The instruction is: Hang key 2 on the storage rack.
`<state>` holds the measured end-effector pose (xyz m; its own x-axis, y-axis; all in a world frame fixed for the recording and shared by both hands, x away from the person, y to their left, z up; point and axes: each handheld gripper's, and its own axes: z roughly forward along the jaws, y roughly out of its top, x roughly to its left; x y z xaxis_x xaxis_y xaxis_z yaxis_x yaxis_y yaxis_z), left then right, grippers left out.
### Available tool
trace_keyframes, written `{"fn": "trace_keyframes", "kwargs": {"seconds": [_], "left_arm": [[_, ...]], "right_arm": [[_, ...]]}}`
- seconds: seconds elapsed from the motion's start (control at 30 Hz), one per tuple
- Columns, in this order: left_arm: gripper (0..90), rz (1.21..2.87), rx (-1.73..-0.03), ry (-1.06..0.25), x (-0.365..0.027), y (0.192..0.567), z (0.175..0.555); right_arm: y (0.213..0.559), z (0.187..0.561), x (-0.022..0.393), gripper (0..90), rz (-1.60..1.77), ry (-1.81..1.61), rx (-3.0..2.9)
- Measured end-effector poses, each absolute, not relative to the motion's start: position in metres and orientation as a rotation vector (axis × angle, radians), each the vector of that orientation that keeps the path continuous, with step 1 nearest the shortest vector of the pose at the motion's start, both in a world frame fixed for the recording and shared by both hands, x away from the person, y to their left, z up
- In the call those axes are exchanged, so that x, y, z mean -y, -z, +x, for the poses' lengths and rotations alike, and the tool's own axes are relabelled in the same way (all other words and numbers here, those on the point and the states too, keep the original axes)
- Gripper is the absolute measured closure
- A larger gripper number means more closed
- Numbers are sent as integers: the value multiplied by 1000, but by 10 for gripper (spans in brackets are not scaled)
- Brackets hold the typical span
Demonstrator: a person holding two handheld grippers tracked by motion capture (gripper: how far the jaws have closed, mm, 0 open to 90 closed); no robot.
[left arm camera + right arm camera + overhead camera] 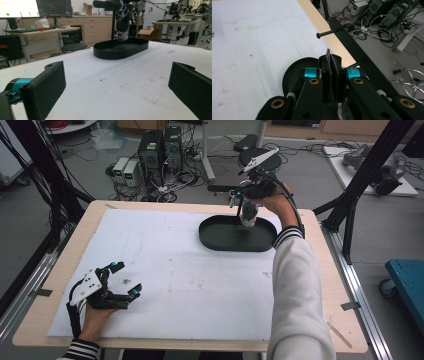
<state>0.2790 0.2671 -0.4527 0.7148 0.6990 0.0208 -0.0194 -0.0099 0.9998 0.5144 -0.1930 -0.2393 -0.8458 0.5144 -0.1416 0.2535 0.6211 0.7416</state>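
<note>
One plush toy (248,215) hangs clenched in the right gripper (248,206) over the black oval tray (220,237), while the left gripper (123,279) rests on the tabletop (200,285), fingers released.

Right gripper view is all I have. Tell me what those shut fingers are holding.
Observer: A small dark grey plush toy, hanging from the right gripper.
Operator: Say where it hangs.
Observer: Over the black oval tray, within its rim. I cannot tell whether it touches the bottom.
Operator: Report the other hand.
Observer: The left gripper rests on the white mat, near the table's front left corner, with its fingers open and nothing between them.
</note>
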Motion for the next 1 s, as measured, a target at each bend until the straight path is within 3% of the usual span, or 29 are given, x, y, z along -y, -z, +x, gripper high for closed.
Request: {"fn": "trace_keyframes", "kwargs": {"seconds": [1.0], "left_arm": [[17, 1486, -591, -623, -267, 453, 279]], "right_arm": [[255, 531, 193, 883, 677, -974, -2500]]}}
